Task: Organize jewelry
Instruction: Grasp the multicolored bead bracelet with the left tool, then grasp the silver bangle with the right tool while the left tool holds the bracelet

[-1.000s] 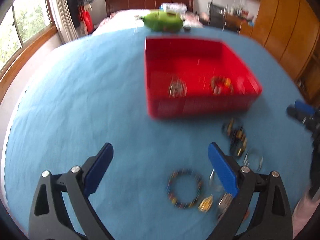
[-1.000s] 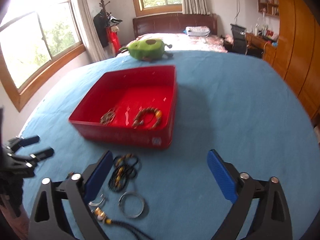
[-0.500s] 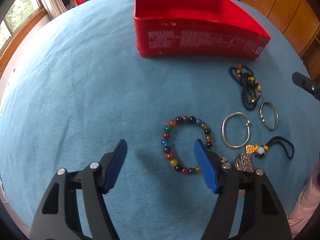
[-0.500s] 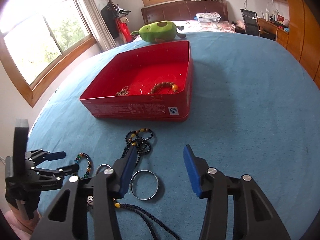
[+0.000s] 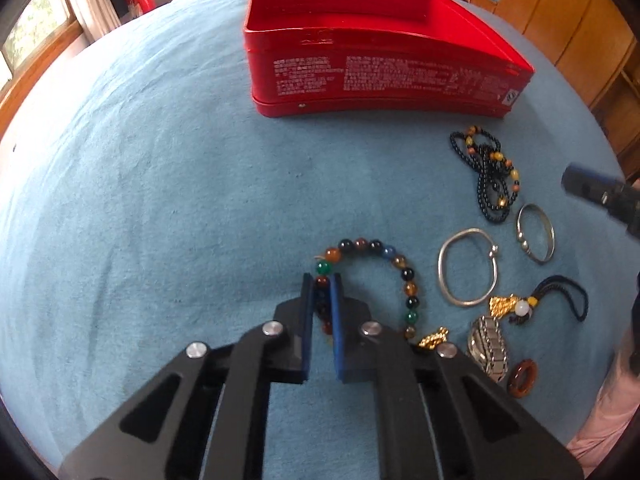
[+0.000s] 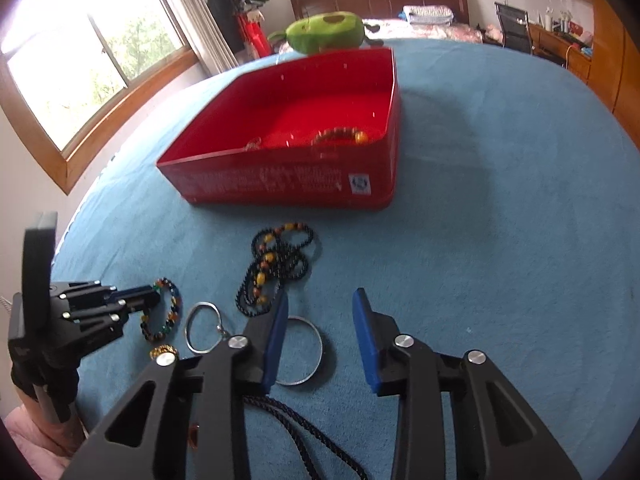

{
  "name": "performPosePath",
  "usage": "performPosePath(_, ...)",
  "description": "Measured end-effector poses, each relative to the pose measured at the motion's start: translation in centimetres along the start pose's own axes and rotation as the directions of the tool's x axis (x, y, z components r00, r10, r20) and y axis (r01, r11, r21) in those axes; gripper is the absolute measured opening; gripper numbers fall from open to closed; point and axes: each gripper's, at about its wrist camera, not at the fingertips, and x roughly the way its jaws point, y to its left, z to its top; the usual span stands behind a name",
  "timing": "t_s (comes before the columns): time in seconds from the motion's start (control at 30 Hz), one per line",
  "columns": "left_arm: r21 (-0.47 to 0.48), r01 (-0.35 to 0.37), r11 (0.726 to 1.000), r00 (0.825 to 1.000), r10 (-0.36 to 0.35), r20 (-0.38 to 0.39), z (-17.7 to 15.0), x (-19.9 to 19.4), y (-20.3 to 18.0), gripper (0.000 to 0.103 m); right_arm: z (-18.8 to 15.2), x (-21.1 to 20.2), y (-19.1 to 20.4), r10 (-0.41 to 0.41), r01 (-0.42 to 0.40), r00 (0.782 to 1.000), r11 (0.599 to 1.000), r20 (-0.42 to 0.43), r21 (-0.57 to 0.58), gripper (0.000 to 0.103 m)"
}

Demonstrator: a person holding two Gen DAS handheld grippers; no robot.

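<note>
1. Left tool (image 5: 321, 312): pads closed on the near side of the multicolour bead bracelet (image 5: 394, 264), which lies on the counter (image 5: 160, 200).
2. Right tool (image 6: 320, 340): fingers apart, holding nothing, over a plain silver bangle (image 6: 308, 354).
3. Red tin (image 6: 304, 178): rectangular, open-topped; holds a brown bead bracelet (image 6: 340, 135) and a small metal piece (image 6: 253, 144).
4. Counter cover: blue fabric, slightly creased.
5. Loose beside the tin: black bead strand (image 5: 486, 172), clasped silver bangle (image 5: 468, 266).
</note>
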Motion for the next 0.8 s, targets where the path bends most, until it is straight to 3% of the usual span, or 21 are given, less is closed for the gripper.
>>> performPosePath(0.23,-0.052,0.057,0.997,0.998,-0.056,0.023,0.8,-0.8,1.6,0.006,-0.5,0.7,0.0,0.054,-0.054,0.998,0.999,-0.036,-0.004,0.027)
performPosePath(0.4,-0.068,0.082,0.994,0.996,-0.079,0.053,0.5,-2.2,4.2,0.006,-1.0,0.6,0.8,0.104,-0.105,0.993,0.994,-0.047,-0.023,0.015)
performPosePath(0.5,-0.074,0.091,0.993,0.994,-0.086,0.069,0.1,-3.2,5.3,0.006,-1.5,0.6,1.8,0.116,-0.119,0.992,0.991,-0.058,-0.059,0.013)
performPosePath(0.8,-0.081,0.092,0.992,0.994,-0.087,0.067,-0.5,-4.3,5.3,0.006,-2.6,3.0,4.2,0.079,-0.096,0.986,0.988,-0.146,-0.118,0.011)
